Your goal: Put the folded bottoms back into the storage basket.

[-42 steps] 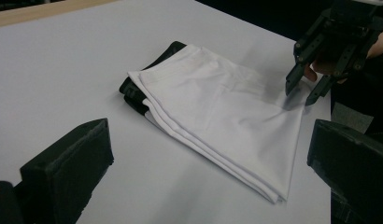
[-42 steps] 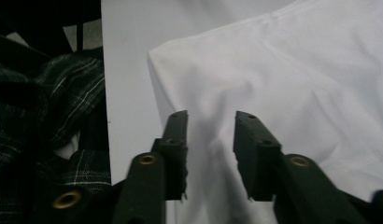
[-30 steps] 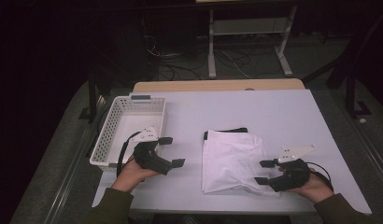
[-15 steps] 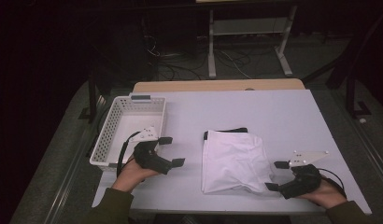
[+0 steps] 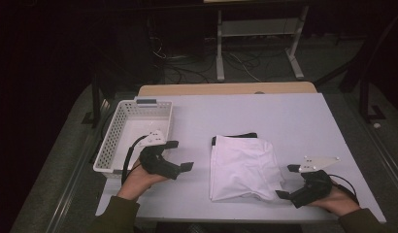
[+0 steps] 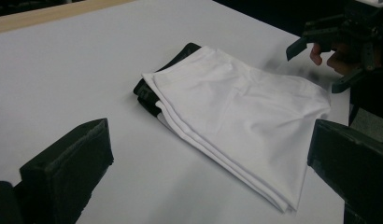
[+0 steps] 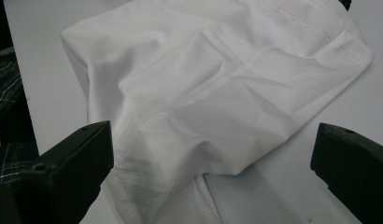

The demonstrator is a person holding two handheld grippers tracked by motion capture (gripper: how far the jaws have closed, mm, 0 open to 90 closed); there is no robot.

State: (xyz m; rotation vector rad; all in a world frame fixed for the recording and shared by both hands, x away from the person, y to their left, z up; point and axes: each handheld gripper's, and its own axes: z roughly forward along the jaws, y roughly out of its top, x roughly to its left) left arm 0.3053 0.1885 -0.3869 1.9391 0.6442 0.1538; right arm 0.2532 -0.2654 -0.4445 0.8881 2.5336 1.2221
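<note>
Back off the cloth comes the right gripper (image 5: pixel 288 181), its fingers just sprung wide apart with nothing between them, now sitting just beside the folded white garment's (image 5: pixel 243 165) near right corner. That garment lies flat mid-counter (image 5: pixel 284 116), right of the white basket (image 5: pixel 120 141). Over at the left gripper (image 5: pixel 180 155), fingers stand apart, empty, facing the garment.

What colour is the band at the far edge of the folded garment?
Black, under the white folded garment; clearest in the left gripper view.
</note>
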